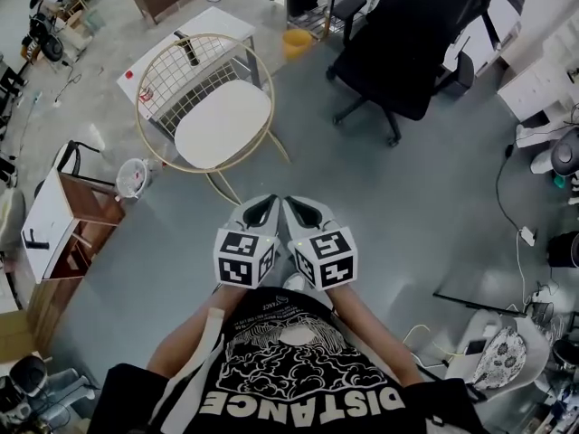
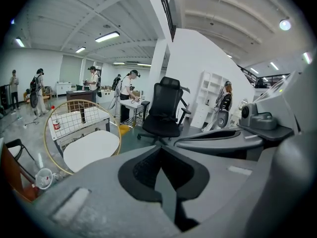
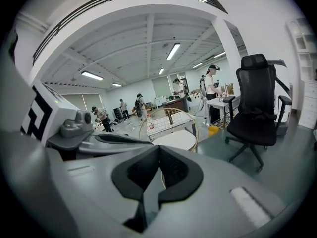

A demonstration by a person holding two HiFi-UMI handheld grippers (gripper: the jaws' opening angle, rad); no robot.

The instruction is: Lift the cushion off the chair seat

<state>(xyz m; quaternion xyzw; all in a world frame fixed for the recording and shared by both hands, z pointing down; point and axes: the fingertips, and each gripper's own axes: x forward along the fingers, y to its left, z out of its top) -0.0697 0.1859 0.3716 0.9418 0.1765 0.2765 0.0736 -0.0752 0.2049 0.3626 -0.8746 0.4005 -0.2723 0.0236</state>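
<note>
A round white cushion (image 1: 222, 123) lies on the seat of a gold wire-frame chair (image 1: 154, 75), ahead and a little left of me on the grey floor. Both grippers are held side by side in front of my chest, short of the chair and apart from it. My left gripper (image 1: 262, 208) is shut with nothing between its jaws. My right gripper (image 1: 303, 211) looks the same, jaws together and empty. The left gripper view shows the cushion (image 2: 91, 149) low at the left, beyond the left gripper (image 2: 160, 155). In the right gripper view the cushion (image 3: 176, 139) sits just above the right gripper (image 3: 159, 150).
A black office chair (image 1: 412, 43) stands to the right of the wire chair, a yellow bin (image 1: 296, 42) between them. A white table (image 1: 194, 39) is behind the wire chair. A wooden cabinet (image 1: 68, 224) and a small fan (image 1: 134, 177) stand at left. Cables (image 1: 520, 233) trail at right. Several people stand far off.
</note>
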